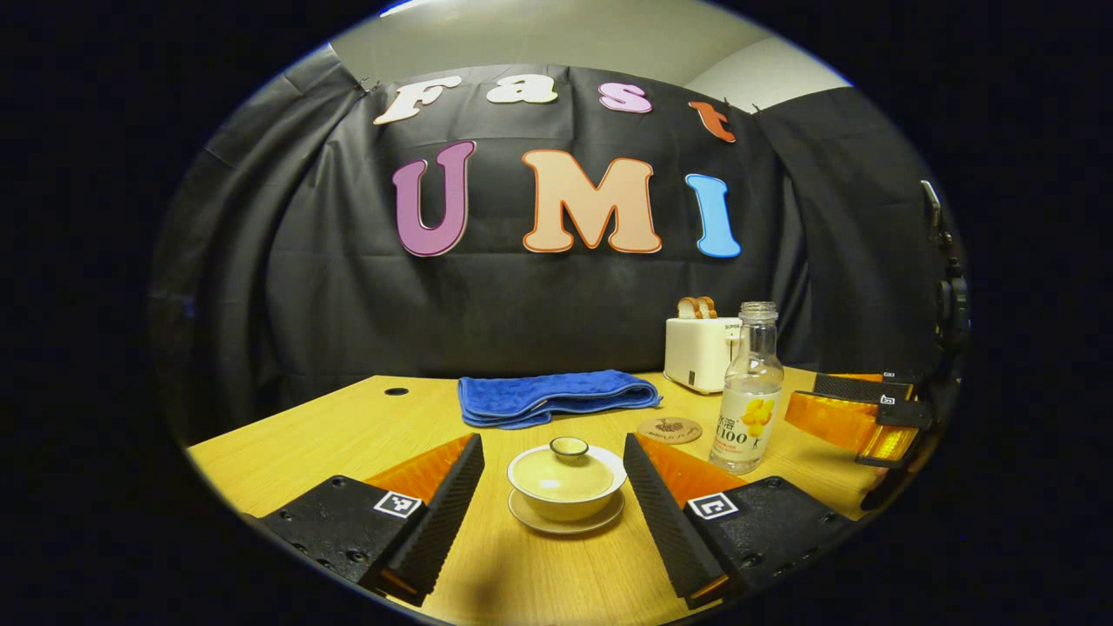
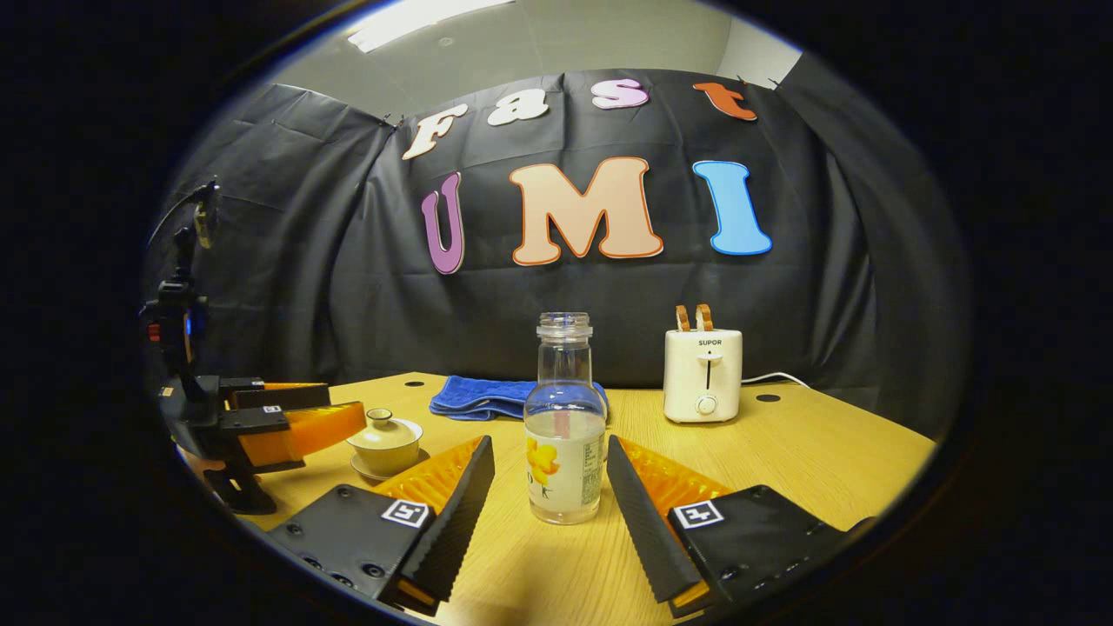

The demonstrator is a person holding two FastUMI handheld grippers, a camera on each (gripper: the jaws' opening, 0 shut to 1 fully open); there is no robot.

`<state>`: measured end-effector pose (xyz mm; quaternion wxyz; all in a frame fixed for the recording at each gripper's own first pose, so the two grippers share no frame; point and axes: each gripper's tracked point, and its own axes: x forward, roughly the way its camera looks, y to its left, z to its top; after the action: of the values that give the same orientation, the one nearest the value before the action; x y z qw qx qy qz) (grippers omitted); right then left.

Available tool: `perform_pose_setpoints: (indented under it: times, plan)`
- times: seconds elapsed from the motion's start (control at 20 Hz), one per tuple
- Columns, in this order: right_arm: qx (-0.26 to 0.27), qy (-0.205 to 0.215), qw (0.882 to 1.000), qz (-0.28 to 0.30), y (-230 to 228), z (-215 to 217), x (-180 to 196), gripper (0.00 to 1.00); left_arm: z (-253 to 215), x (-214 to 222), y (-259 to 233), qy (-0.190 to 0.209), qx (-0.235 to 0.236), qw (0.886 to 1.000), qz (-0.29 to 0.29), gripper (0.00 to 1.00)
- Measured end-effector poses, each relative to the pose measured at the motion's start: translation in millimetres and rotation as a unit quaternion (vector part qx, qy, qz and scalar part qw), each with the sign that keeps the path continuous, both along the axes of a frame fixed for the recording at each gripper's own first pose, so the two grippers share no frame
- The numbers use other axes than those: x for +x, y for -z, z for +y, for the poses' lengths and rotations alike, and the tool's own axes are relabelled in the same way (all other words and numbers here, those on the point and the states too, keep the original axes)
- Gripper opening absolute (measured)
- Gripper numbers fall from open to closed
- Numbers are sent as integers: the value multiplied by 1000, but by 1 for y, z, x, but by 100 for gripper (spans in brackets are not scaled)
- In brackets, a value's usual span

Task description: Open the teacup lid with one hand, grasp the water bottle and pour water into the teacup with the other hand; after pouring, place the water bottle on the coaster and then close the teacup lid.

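Teacup with its lid on sits on a saucer low in the middle of the left gripper view, on the wooden table just ahead of the left gripper, whose fingers stand wide apart on either side of it without touching. Right of the cup and a little farther back stands the water bottle, uncapped and partly filled, with the round coaster just beside it on its left. At the right edge of that view the right gripper reaches in. In the right gripper view the bottle stands upright in the centre between that gripper's fingers, which are spread apart and clear of it. Farther back lie a folded blue towel and a white toaster holding two slices, before the black cloth wall.
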<state>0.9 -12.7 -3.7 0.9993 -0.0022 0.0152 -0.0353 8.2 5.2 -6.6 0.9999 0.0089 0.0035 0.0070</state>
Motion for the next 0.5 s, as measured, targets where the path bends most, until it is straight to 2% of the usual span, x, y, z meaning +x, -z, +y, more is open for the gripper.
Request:
perform_pose_setpoints:
  times: [0.05,0.15,0.2,0.3,0.35,0.4,0.45,0.5]
  plan:
    - [0,0,1000,0,0,0,0,89,1,2,1,-1,0,1000,0,95]
    - [0,0,1000,0,0,1,-1,89,-1,21,-3,0,0,1000,8,95]
    - [0,0,1000,0,0,1,0,82,-3,36,-4,1,1,1000,13,94]
    - [0,0,1000,0,0,0,-1,89,-3,42,1,3,3,1000,31,95]
    - [0,0,1000,0,1,0,-1,89,-3,44,3,5,4,999,39,95]
    - [0,0,1000,0,0,0,0,82,-3,42,4,5,5,999,42,95]
    - [0,0,1000,-1,1,0,-1,89,-1,43,4,2,5,999,44,95]
    - [0,0,1000,-1,0,0,0,89,-2,44,6,4,7,999,46,94]
